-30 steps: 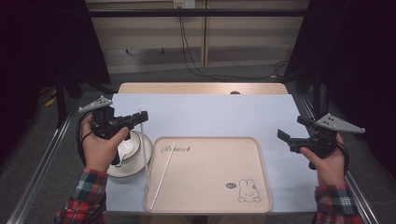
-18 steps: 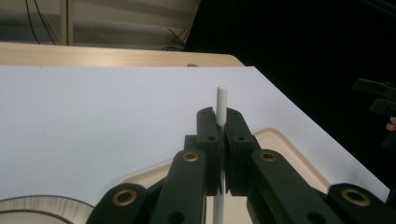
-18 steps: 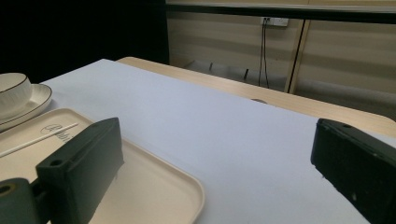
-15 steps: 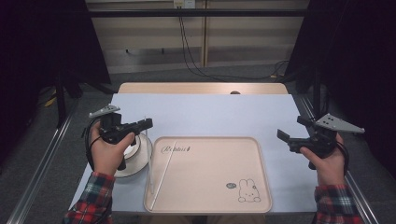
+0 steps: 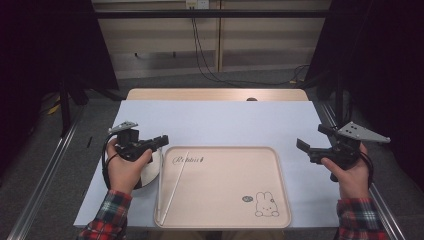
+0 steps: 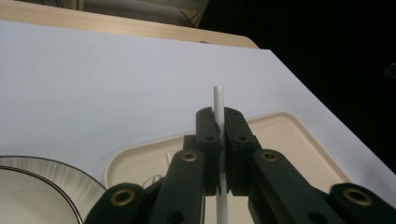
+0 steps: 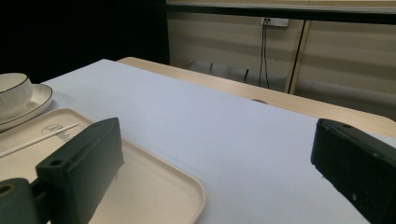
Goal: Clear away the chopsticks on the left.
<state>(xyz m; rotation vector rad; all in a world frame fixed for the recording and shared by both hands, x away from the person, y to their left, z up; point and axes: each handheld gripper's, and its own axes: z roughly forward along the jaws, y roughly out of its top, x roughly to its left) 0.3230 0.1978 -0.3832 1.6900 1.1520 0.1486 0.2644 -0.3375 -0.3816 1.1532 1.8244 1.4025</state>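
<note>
Left gripper (image 5: 162, 140) sits at the tray's (image 5: 225, 220) near-left corner, jaws clamped on a thin white stick (image 6: 218, 100) that protrudes above them in the left gripper view. A second white stick (image 5: 175, 183) lies on the tray along its left side. Plate and bowl (image 7: 14, 95) sit just left of the tray. Right gripper (image 5: 312, 140) hovers beside the tray's right edge above the table (image 5: 225, 120), jaws wide apart, holding nothing.

The high view looks forward and down over the whole counter (image 5: 215, 120). Each gripper view sits low, close behind its jaws. All three share the beige tray (image 5: 225, 200) (image 6: 289, 140) (image 7: 154, 186).
</note>
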